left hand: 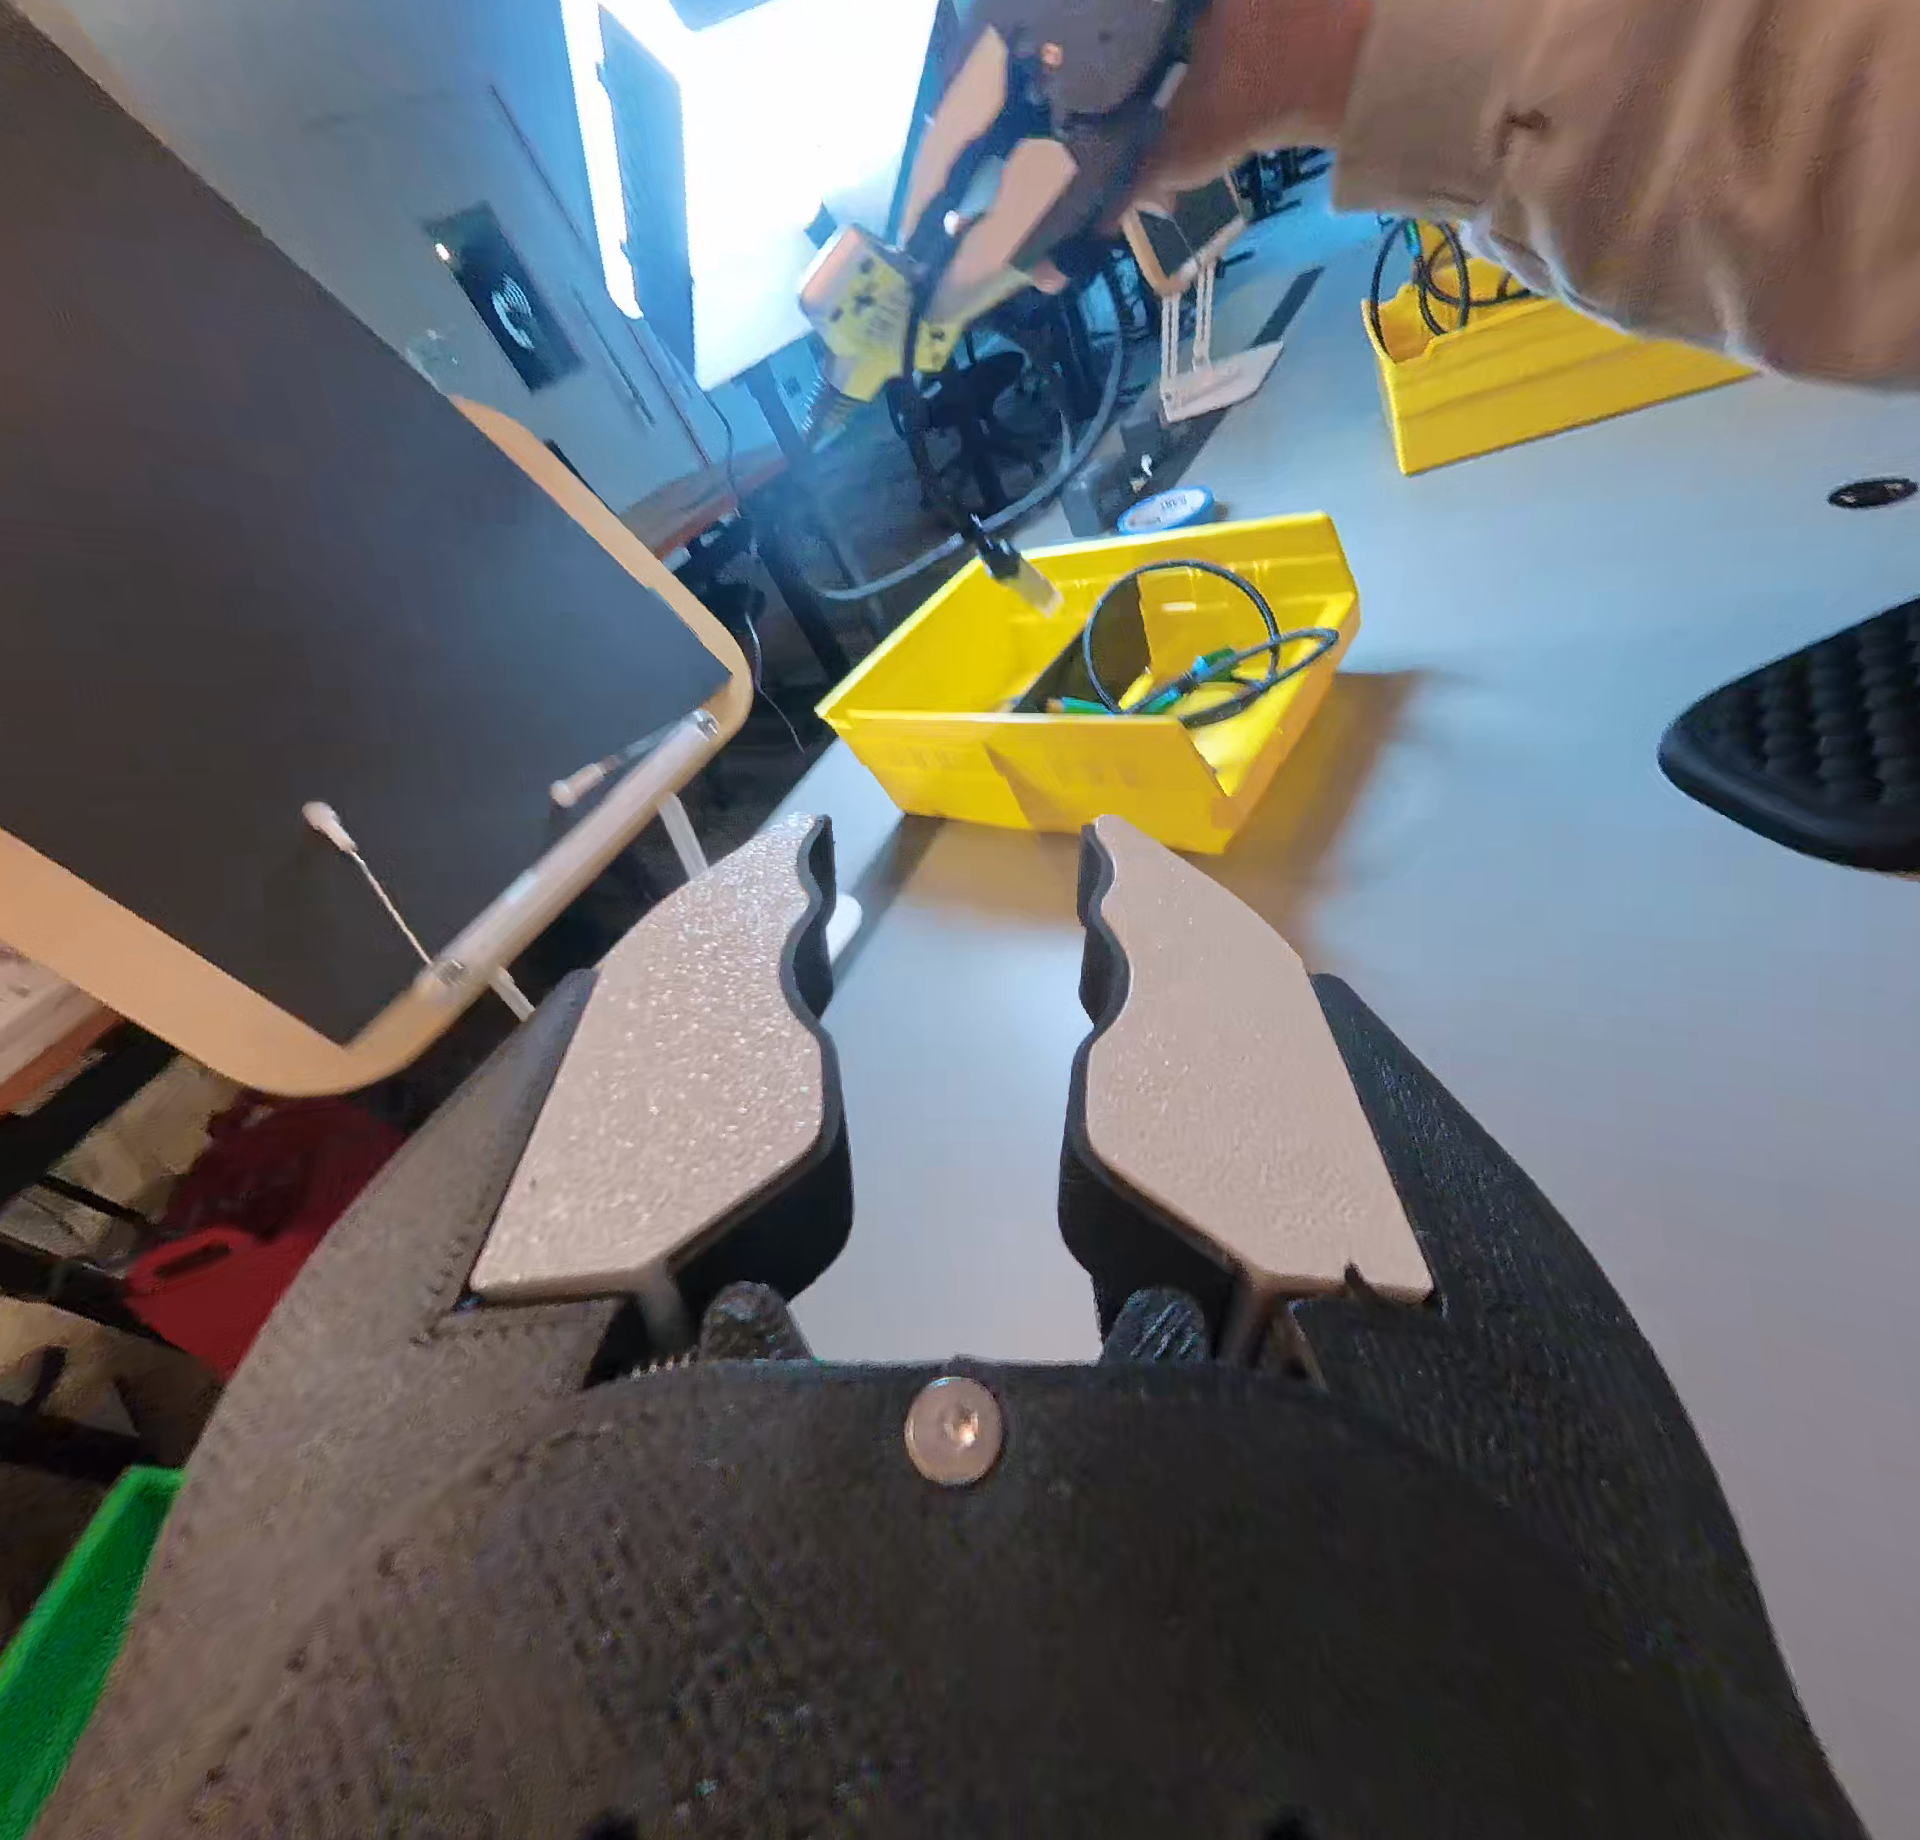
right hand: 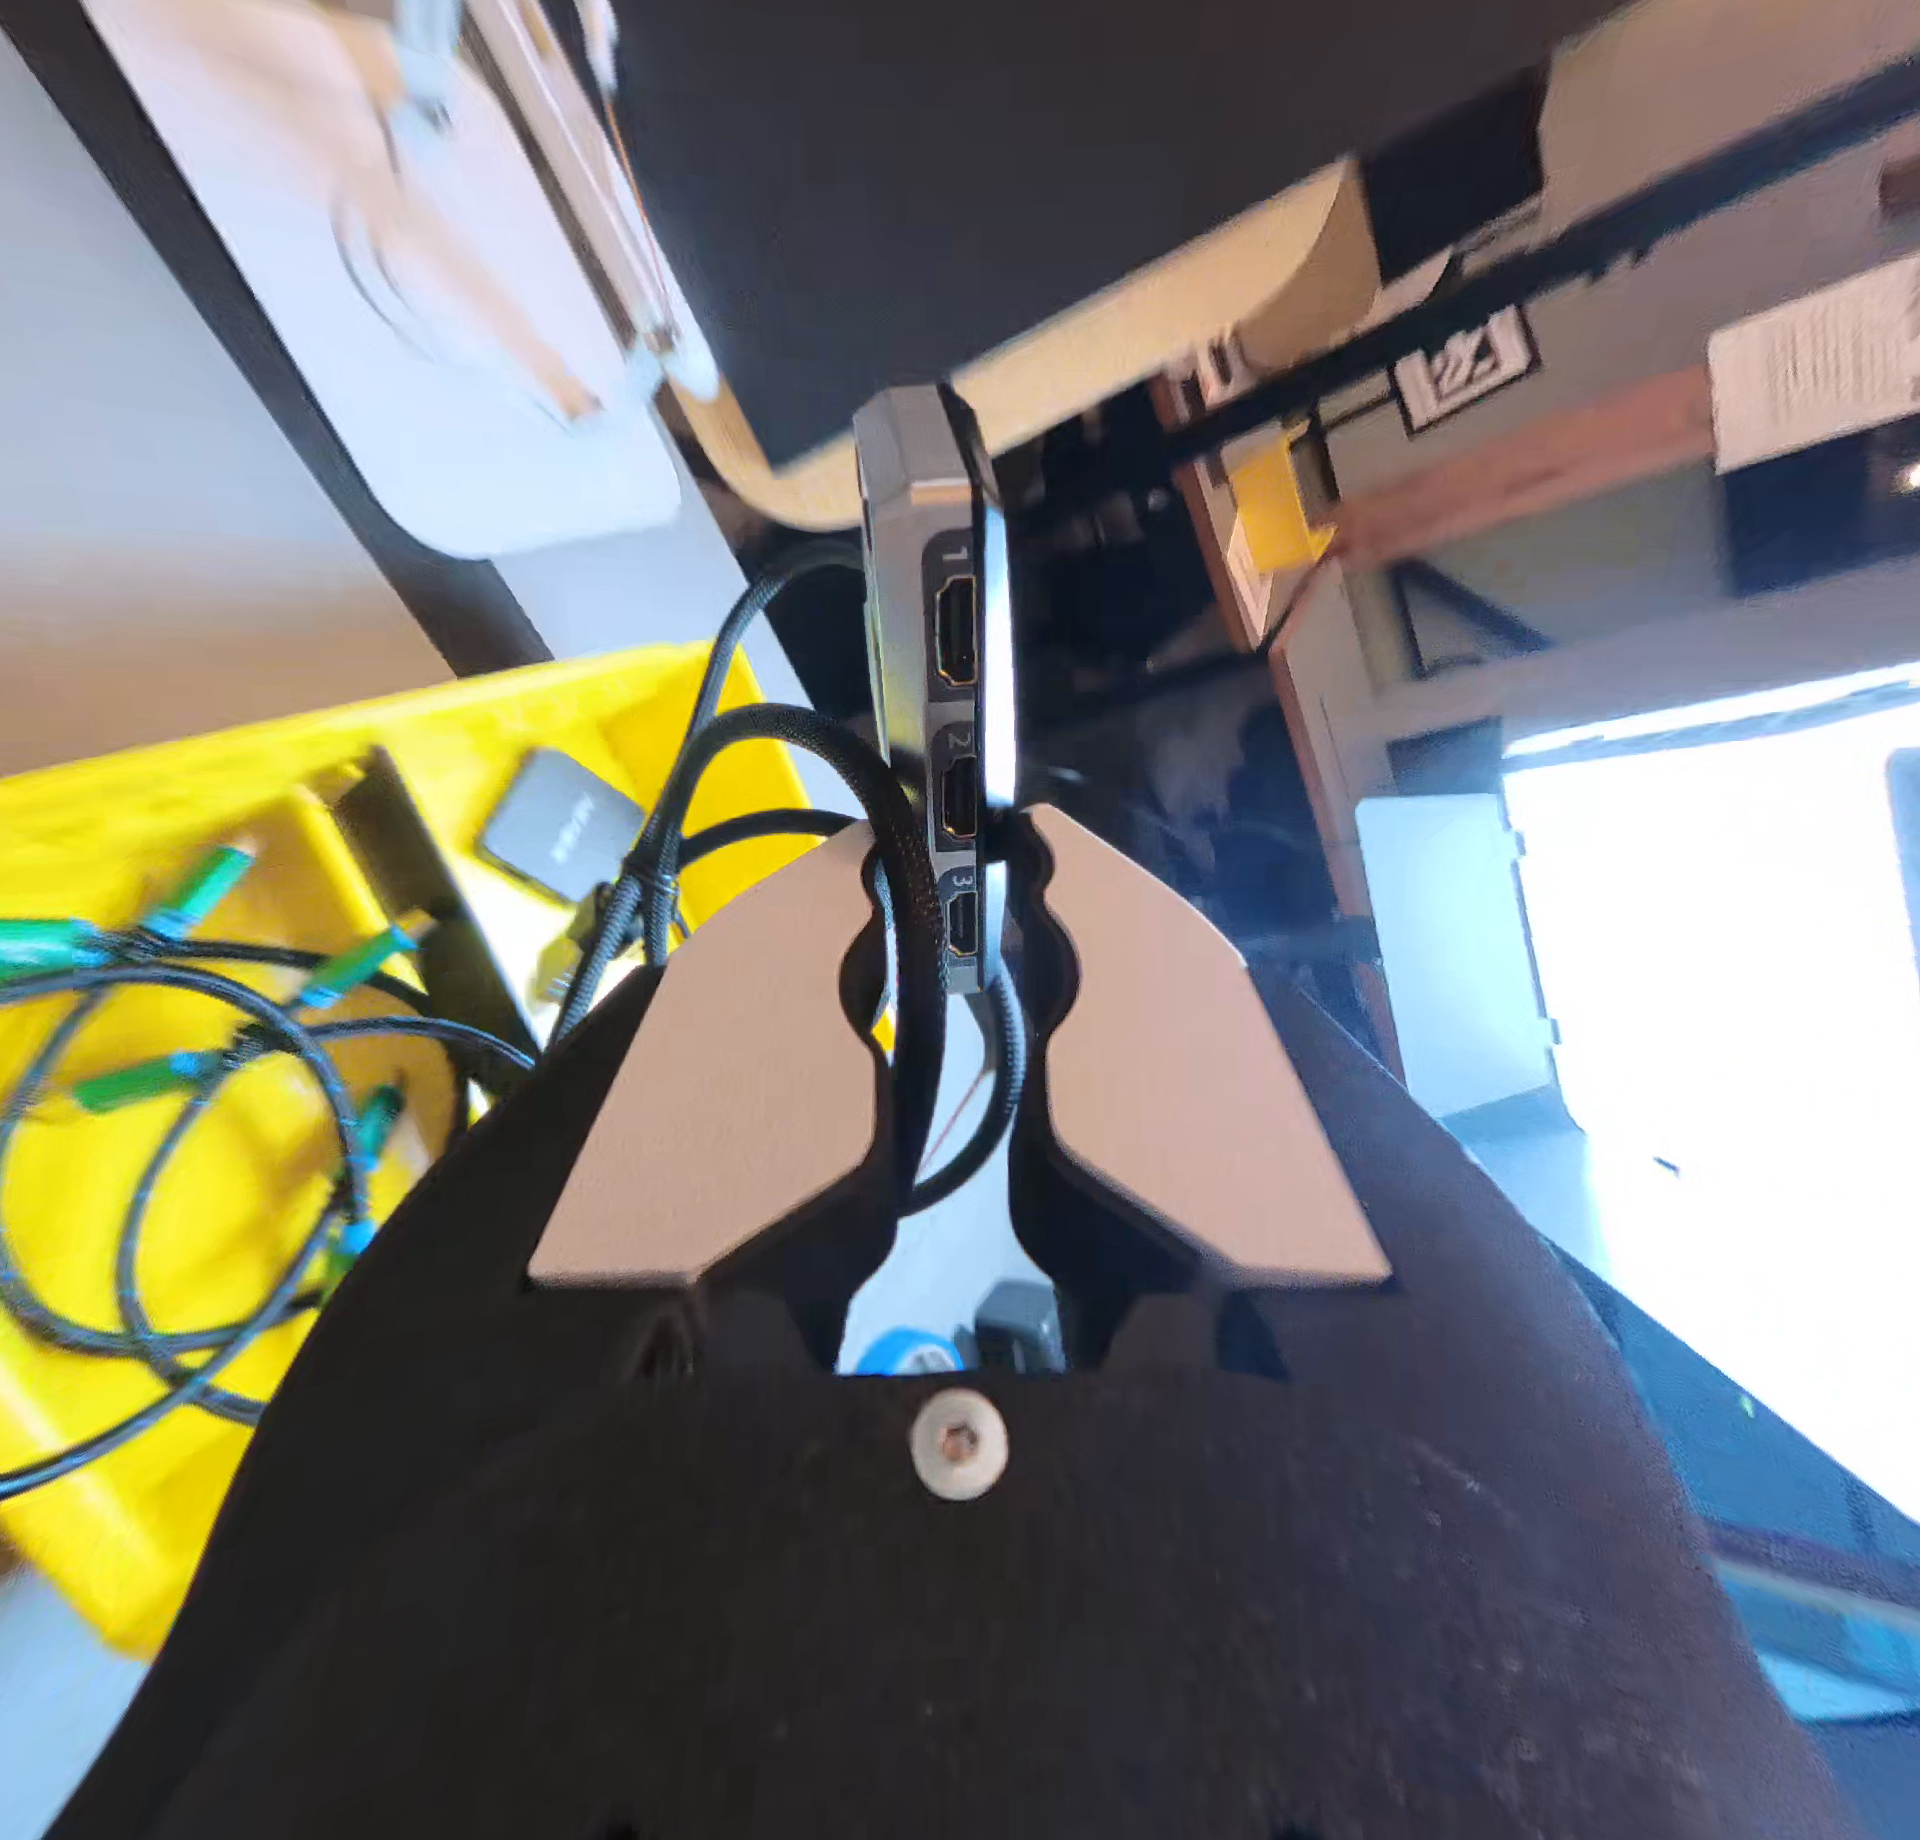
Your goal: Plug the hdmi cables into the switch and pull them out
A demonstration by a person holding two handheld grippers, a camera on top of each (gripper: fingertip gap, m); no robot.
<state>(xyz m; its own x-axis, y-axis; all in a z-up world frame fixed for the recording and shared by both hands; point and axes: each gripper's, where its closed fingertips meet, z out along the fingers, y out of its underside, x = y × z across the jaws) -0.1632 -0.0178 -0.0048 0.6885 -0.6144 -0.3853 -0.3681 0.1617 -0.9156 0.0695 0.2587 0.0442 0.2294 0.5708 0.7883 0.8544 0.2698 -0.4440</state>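
The right claw (right hand: 951, 834) is clamped on the switch (right hand: 940, 647), held up on edge above the yellow bin (right hand: 135, 741) with its three ports bare, so no plugging is done, while the left claw (left hand: 956, 845) gapes empty over the desk (left hand: 1507, 959).
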